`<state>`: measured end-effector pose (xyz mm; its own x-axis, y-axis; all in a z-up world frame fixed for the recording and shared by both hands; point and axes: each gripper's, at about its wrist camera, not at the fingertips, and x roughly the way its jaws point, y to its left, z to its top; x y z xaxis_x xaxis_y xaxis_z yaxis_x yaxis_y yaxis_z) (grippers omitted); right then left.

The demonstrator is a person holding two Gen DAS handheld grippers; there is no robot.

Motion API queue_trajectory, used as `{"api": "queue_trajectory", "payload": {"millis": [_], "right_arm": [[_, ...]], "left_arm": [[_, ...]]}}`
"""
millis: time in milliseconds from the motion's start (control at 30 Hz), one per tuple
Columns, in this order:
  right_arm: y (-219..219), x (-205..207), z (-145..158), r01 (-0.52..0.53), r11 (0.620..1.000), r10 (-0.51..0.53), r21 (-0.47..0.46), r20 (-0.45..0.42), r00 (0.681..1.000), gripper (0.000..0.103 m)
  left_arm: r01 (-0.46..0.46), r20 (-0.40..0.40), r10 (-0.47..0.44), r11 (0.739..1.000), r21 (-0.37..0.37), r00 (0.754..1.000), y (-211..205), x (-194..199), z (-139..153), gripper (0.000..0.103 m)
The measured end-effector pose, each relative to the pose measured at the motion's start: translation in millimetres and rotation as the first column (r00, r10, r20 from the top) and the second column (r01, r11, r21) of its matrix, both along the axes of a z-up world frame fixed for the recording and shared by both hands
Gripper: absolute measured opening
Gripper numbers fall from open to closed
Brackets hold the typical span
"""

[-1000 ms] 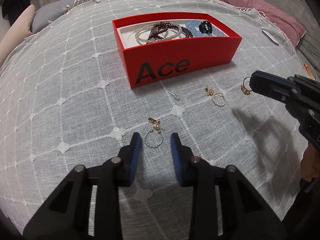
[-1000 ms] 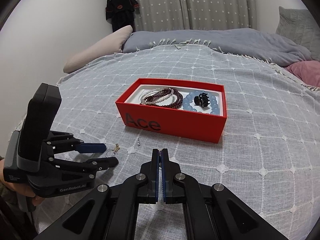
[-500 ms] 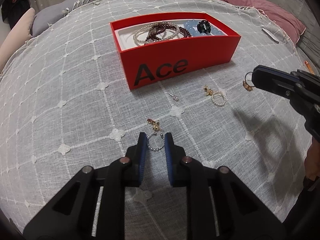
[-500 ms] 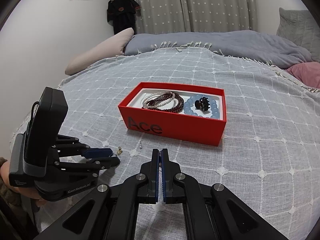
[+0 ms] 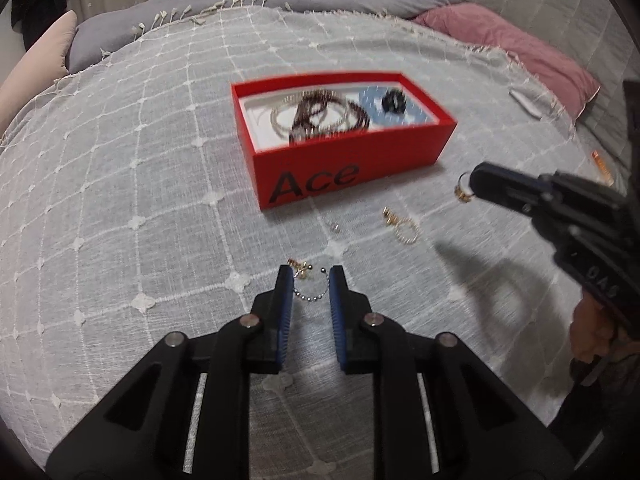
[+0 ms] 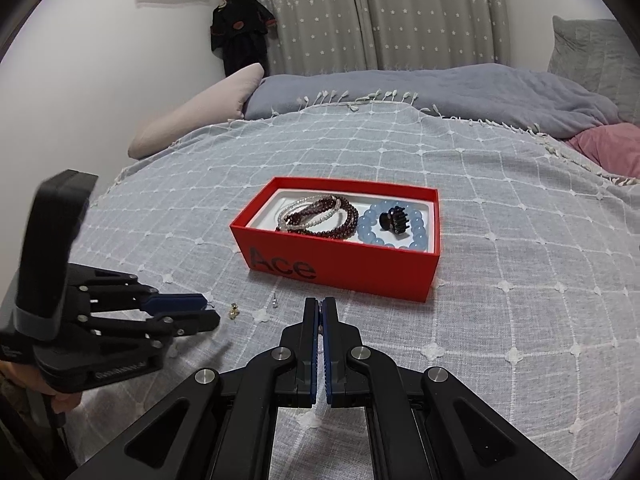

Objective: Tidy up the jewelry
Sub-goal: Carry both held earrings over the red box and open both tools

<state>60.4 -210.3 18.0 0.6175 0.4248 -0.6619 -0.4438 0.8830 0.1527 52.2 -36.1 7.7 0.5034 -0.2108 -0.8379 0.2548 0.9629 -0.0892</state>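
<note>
A silver bead hoop earring (image 5: 310,295) with a gold charm (image 5: 300,270) spans the blue pads of my left gripper (image 5: 308,280), which is shut on it just above the bedspread. In the right wrist view the left gripper (image 6: 210,311) is at the lower left, and the charm (image 6: 233,311) shows past its tips. The red "Ace" box (image 5: 352,168) (image 6: 340,276) holds bead bracelets, a blue bracelet (image 6: 400,226) and a black hair claw (image 6: 394,219). My right gripper (image 6: 320,308) (image 5: 492,184) is shut on nothing, in front of the box.
On the white-checked spread lie a pearl hoop earring (image 5: 404,230), a small stud (image 5: 334,227) (image 6: 274,302) and a gold piece (image 5: 464,192) beside the right gripper's tip. A pink pillow (image 5: 520,48) and grey quilt (image 6: 460,92) lie beyond; an orange item (image 5: 600,166) is at the right.
The left jaws narrowed around the silver hoop earring and gripped it, then the left gripper rose with it. The right gripper stayed shut and still.
</note>
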Motion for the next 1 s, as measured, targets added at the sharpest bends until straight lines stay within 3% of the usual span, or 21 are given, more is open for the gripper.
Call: {"api": "queue_trajectory", "payload": {"millis": [133,333,467,767,933,967,1000], "right_arm": [[-5,6,13,0.008,0.999,-0.009,0.033,0.026,1.000,0.001],[-12,41,29,0.029,0.995,-0.033,0.094,0.037,0.999,0.002],[-15,66,26,0.035,0.990,-0.036,0.134,0.005,0.999,0.002],[4,92,5,0.015,0.996,-0.014,0.089,-0.017,1.000,0.004],[1,93,3,0.034,0.998,-0.034,0.060,-0.006,0.999,0.023],[0,93,4,0.040,0.997,-0.040,0.061,0.000,0.999,0.030],[-1,91,6,0.044,0.997,-0.044,0.066,0.005,0.999,0.046]], "left_arm": [[-0.026,0.019,0.028,0.994,-0.106,0.999,9,13,23,0.020],[-0.030,0.027,0.036,0.982,-0.185,0.999,7,50,39,0.020],[-0.058,0.019,0.062,0.981,-0.188,0.998,5,77,33,0.020],[-0.092,0.009,0.096,0.975,-0.202,0.995,3,106,14,0.021],[-0.108,0.005,0.112,0.971,-0.213,0.994,6,104,15,0.033],[-0.106,0.015,0.111,0.971,-0.213,0.994,7,102,18,0.035],[-0.105,0.028,0.114,0.972,-0.211,0.993,7,98,22,0.040]]}}
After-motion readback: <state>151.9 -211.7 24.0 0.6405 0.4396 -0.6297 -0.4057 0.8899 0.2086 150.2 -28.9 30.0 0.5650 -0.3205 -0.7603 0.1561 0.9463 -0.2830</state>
